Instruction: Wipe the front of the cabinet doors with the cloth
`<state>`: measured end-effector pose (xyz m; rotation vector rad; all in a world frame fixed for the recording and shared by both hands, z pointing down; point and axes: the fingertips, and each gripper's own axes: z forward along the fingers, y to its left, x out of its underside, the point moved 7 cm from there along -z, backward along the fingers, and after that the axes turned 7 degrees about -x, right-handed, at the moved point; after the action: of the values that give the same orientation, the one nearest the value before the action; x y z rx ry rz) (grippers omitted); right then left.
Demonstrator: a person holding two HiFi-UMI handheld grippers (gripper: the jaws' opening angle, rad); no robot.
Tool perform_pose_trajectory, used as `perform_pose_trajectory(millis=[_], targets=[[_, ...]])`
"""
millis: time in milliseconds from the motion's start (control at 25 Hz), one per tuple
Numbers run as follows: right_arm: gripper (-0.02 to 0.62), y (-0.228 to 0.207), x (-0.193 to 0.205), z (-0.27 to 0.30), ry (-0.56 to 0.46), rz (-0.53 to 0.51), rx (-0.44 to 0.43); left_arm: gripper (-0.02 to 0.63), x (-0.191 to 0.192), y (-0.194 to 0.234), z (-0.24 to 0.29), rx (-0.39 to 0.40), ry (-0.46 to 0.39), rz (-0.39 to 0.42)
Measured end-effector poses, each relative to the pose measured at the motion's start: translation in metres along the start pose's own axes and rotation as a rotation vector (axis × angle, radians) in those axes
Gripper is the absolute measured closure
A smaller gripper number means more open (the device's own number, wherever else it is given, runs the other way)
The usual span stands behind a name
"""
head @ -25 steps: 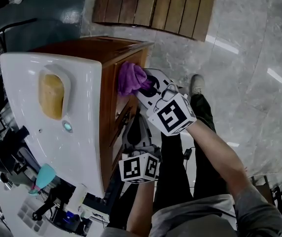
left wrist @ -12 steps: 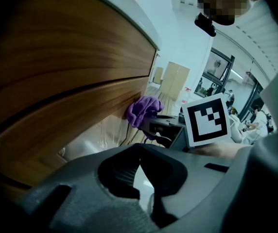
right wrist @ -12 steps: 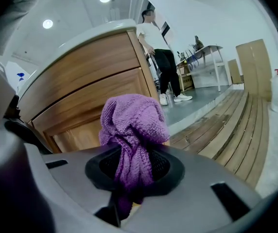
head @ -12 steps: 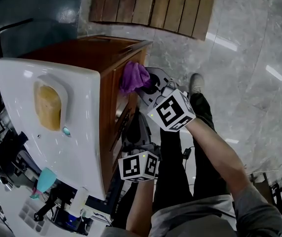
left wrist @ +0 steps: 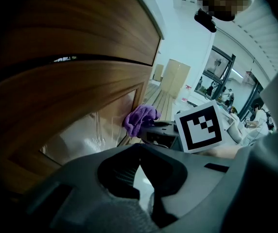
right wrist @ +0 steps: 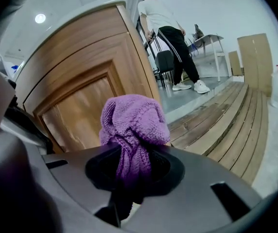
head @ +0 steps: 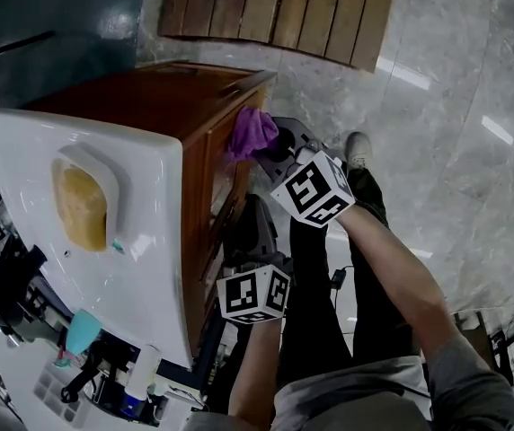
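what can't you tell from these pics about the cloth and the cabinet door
- Contact between cloth and cabinet door: the head view sees the door edge-on; in the right gripper view the cloth itself covers the spot.
- Most of the door front: head view, foreshortened under the sink top.
- Dirt on the door: glare and blur in both gripper views.

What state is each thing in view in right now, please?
cabinet door: closed.
right gripper: shut on the purple cloth.
purple cloth: bunched up, at the cabinet door's edge, seemingly touching it.
left gripper: shut, nothing between its jaws.
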<state>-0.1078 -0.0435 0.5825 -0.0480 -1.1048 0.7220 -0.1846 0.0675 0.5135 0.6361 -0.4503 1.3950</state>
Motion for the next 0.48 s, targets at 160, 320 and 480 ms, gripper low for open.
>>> perform_pose_trajectory(millis=[160,320,480], targets=[[0.518,-0.005,0.015,0.01,0.039,0.01,-0.004,0.598,0.005,0.001,0.006,0.001,0.012,0.005],[0.518,-0.011,0.03,0.021,0.083,0.024,-0.009,0.598,0.009,0.002,0.01,-0.001,0.024,0.01],[0.518,-0.017,0.044,0.03,0.122,0.033,-0.009,0.598,0.014,0.004,0.012,-0.004,0.033,0.012]])
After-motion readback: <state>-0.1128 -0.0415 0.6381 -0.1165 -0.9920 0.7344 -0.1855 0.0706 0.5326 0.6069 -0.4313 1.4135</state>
